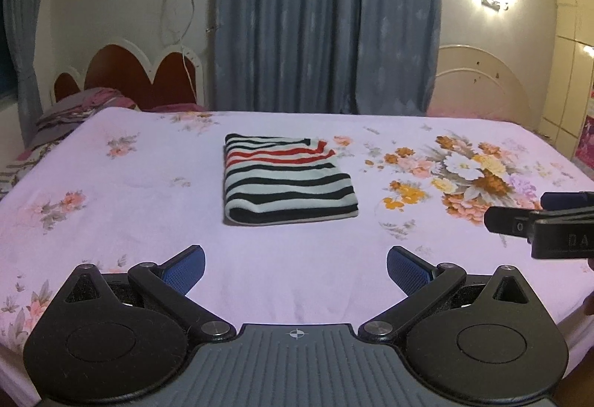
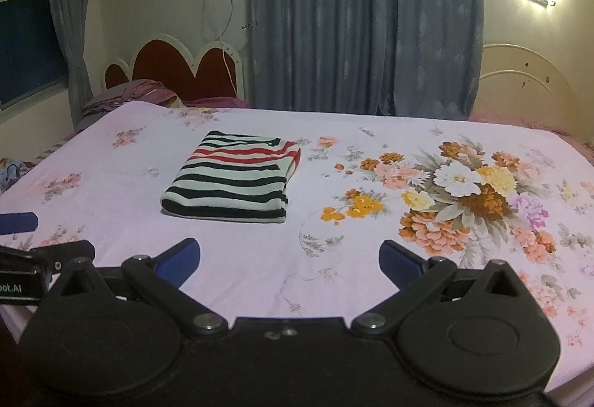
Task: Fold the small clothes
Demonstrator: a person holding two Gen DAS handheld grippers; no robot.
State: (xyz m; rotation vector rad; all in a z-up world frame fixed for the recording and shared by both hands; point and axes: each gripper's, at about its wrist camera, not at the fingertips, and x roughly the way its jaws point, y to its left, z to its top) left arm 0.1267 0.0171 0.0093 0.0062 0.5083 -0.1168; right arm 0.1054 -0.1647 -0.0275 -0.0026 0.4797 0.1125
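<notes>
A striped garment (image 1: 286, 180) in black, white and red lies folded into a neat rectangle on the bed; it also shows in the right wrist view (image 2: 234, 179). My left gripper (image 1: 296, 271) is open and empty, held back from the garment above the near part of the bed. My right gripper (image 2: 289, 262) is open and empty, also back from the garment and to its right. The right gripper shows at the right edge of the left wrist view (image 1: 545, 225), and the left gripper at the left edge of the right wrist view (image 2: 26, 255).
The bed has a pale lilac sheet (image 1: 148, 184) with a large flower print (image 2: 467, 199) at the right. Pillows and bedding (image 1: 70, 110) lie at the far left by a red headboard (image 1: 144, 73). Grey-blue curtains (image 1: 326, 17) hang behind.
</notes>
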